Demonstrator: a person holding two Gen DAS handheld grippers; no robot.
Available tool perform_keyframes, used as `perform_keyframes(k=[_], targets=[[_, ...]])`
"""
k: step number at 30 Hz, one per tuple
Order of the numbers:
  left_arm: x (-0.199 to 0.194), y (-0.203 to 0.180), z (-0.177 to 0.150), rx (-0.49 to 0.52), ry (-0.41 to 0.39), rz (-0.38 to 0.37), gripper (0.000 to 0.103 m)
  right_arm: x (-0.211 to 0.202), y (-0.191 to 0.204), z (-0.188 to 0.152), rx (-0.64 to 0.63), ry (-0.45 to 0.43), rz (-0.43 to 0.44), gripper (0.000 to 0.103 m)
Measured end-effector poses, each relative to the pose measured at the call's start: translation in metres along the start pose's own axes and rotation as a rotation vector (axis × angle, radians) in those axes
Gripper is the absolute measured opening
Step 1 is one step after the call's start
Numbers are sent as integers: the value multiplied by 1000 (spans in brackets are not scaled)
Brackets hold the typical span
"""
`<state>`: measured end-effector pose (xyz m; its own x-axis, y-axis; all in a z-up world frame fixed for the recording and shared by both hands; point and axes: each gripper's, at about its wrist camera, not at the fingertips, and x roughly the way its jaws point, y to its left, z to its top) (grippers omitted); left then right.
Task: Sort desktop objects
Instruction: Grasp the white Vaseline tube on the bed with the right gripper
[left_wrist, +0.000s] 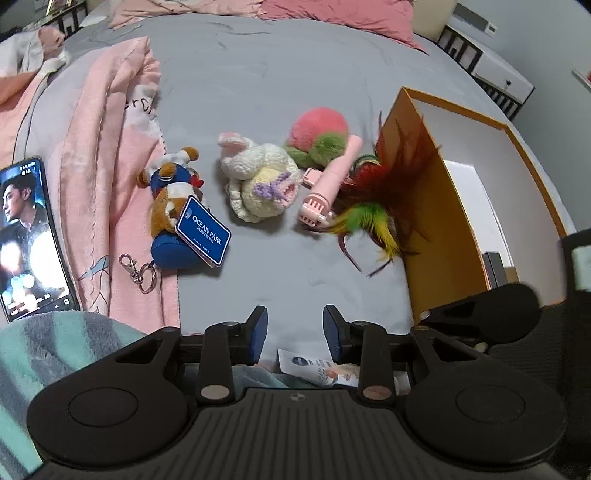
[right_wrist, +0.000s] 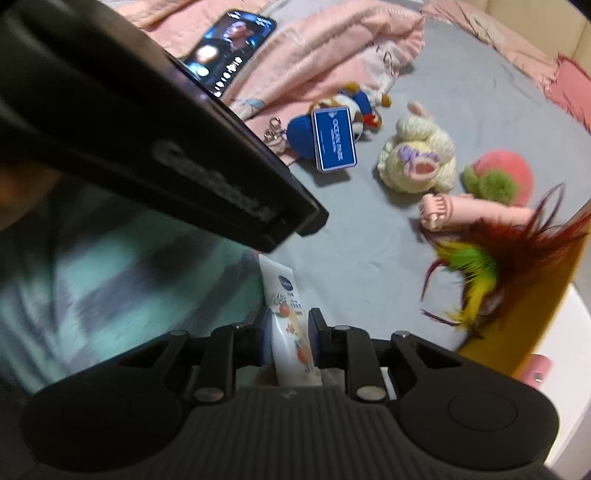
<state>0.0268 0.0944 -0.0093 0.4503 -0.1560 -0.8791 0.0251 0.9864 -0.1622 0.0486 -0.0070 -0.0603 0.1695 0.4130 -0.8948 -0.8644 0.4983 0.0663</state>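
Toys lie in a row on the grey bedsheet (left_wrist: 258, 81). Left of the orange box (left_wrist: 436, 206): plush keychain (left_wrist: 173, 206), crocheted bunny (left_wrist: 258, 177), pink fan (left_wrist: 328, 184), then blurred feathers (left_wrist: 384, 199) against its wall. Left gripper (left_wrist: 294, 334) gapes empty over bare sheet. Right gripper (right_wrist: 287, 334) pinches a cream tube (right_wrist: 290, 325), its lower end hidden.

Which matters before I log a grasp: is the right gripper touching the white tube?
Touching. The right wrist view shows the right gripper with both blue pads pressed against the white tube, no gap on either side.
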Motion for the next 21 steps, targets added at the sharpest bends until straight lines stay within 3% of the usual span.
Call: perform_keyframes(k=[15,21], targets=[[17,21,7,-80,6,-68,38,33,-21,14,92,90,132,24],[20,21,8,-75,12,-80,38,36,-30,12,105,118,157,38]])
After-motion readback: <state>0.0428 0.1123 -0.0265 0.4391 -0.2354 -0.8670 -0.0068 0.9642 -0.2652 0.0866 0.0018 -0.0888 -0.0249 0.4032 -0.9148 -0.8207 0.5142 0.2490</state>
